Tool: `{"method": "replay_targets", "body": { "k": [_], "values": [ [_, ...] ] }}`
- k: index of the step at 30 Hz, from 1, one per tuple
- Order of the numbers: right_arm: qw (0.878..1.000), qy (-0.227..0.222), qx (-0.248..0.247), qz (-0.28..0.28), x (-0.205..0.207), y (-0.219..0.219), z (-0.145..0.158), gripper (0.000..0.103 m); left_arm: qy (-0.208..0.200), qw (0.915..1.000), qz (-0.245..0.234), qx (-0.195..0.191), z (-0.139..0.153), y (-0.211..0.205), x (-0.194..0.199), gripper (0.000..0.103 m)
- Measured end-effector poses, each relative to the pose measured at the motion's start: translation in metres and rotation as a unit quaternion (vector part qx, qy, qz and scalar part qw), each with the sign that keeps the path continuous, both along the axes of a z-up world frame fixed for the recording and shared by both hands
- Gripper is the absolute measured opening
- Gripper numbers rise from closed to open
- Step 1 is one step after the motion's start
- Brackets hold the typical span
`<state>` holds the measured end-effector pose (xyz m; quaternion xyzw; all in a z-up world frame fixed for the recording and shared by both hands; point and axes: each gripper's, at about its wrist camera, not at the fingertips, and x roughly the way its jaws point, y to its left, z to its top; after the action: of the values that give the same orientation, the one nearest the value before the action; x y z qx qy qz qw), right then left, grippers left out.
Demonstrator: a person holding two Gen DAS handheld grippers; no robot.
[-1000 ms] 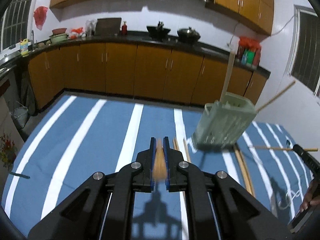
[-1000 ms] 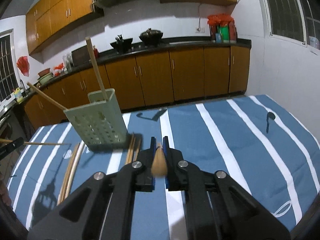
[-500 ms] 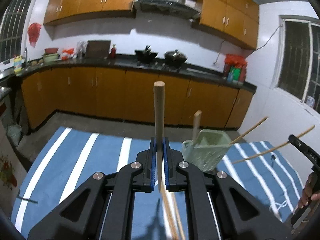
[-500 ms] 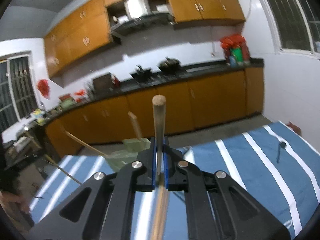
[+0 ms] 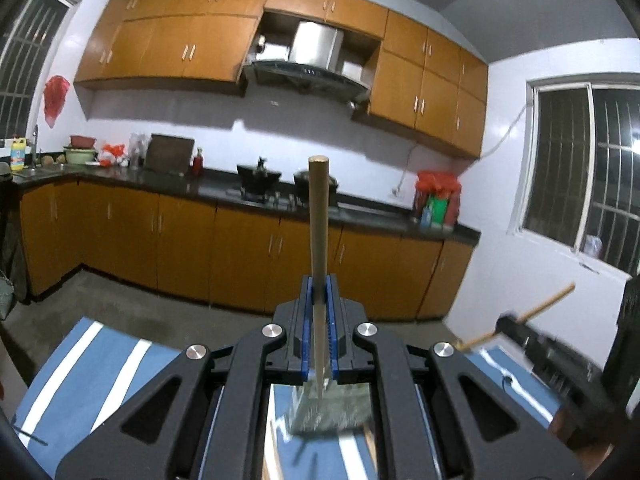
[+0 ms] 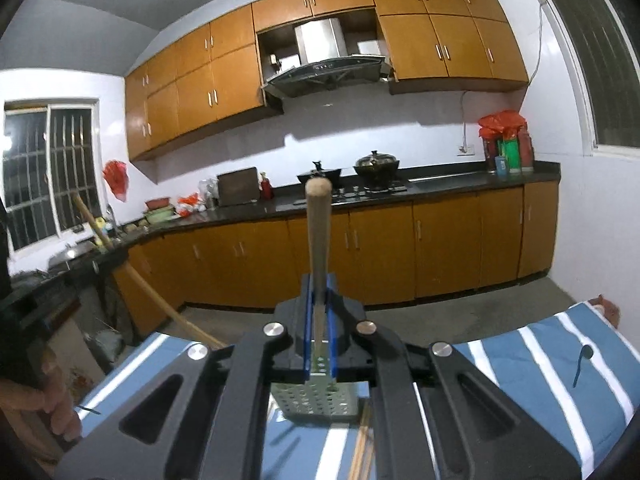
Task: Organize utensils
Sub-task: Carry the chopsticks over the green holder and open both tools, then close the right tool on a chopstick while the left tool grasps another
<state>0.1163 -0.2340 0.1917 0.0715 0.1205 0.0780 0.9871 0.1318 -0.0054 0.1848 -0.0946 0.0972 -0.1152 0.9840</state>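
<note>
My left gripper (image 5: 319, 285) is shut on a long wooden stick (image 5: 319, 220) that stands upright between its blue pads. Below it, between the gripper's arms, sits the pale green perforated utensil holder (image 5: 328, 412). My right gripper (image 6: 319, 280) is likewise shut on an upright wooden stick (image 6: 317, 236), with the same holder (image 6: 316, 400) beneath it. In the left wrist view the right gripper (image 5: 516, 330) shows blurred at the right with its stick (image 5: 552, 300) slanting. In the right wrist view the left gripper (image 6: 110, 254) appears at the left with its stick (image 6: 160, 300).
A blue cloth with white stripes (image 6: 560, 344) covers the table. Loose wooden chopsticks (image 6: 362, 452) lie beside the holder. A small dark utensil (image 6: 580, 360) lies at the far right, and a hand (image 6: 52, 396) shows at the left edge. Kitchen counter and cabinets (image 5: 240, 248) stand beyond.
Both grippers have risen and tilted up from the table, each lifting its stick until it stands upright. The holder has dropped from beside the fingers to below them in both views.
</note>
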Motion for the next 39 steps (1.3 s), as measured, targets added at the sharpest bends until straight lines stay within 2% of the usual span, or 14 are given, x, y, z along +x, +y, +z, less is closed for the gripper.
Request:
{"method": "replay_targets", "body": {
  "k": [5, 14, 16, 18, 19, 24, 29, 33, 35, 36, 39],
  "values": [
    [0.999, 0.036, -0.004, -0.005, 0.032, 0.002, -0.008, 0.008, 0.001, 1.0, 0.004, -0.008, -0.008, -0.014, 0.025, 0.007],
    [0.997, 0.075, -0.019, -0.002, 0.065, 0.016, -0.032, 0.009, 0.066, 0.9978, -0.005, 0.005, -0.057, -0.026, 0.062, 0.008],
    [0.997, 0.073, -0.016, -0.001, 0.062, 0.018, -0.033, 0.01, 0.072, 0.9974, -0.01, 0.001, -0.059, -0.023, 0.063, 0.012],
    [0.997, 0.069, -0.018, -0.003, 0.059, 0.018, -0.032, 0.012, 0.068, 0.9977, -0.008, 0.0, -0.058, -0.02, 0.06, 0.034],
    [0.998, 0.065, -0.017, -0.005, 0.056, 0.017, -0.031, 0.014, 0.064, 0.9979, -0.007, -0.001, -0.057, -0.018, 0.057, 0.037],
    [0.999, 0.038, -0.005, -0.017, 0.033, 0.005, -0.019, 0.016, 0.046, 0.9988, -0.011, -0.011, -0.044, -0.011, 0.044, 0.041],
    [0.998, 0.02, 0.017, -0.055, 0.003, -0.024, -0.02, 0.018, 0.02, 0.9994, -0.012, -0.026, -0.032, 0.003, 0.018, 0.045],
    [0.994, 0.069, 0.024, -0.084, -0.001, -0.048, -0.055, 0.018, 0.022, 0.9993, 0.016, -0.024, -0.042, 0.023, -0.006, 0.046],
    [0.988, 0.122, 0.026, -0.087, 0.006, -0.055, -0.089, 0.018, 0.04, 0.9984, 0.037, -0.012, -0.057, 0.032, -0.01, 0.046],
    [0.984, 0.157, 0.025, -0.086, 0.011, -0.057, -0.112, 0.019, 0.059, 0.9969, 0.051, 0.001, -0.071, 0.035, -0.01, 0.046],
    [0.972, 0.225, 0.025, -0.064, 0.018, -0.048, -0.159, 0.018, 0.125, 0.9894, 0.069, 0.027, -0.114, 0.042, -0.004, 0.046]
  ]
}}
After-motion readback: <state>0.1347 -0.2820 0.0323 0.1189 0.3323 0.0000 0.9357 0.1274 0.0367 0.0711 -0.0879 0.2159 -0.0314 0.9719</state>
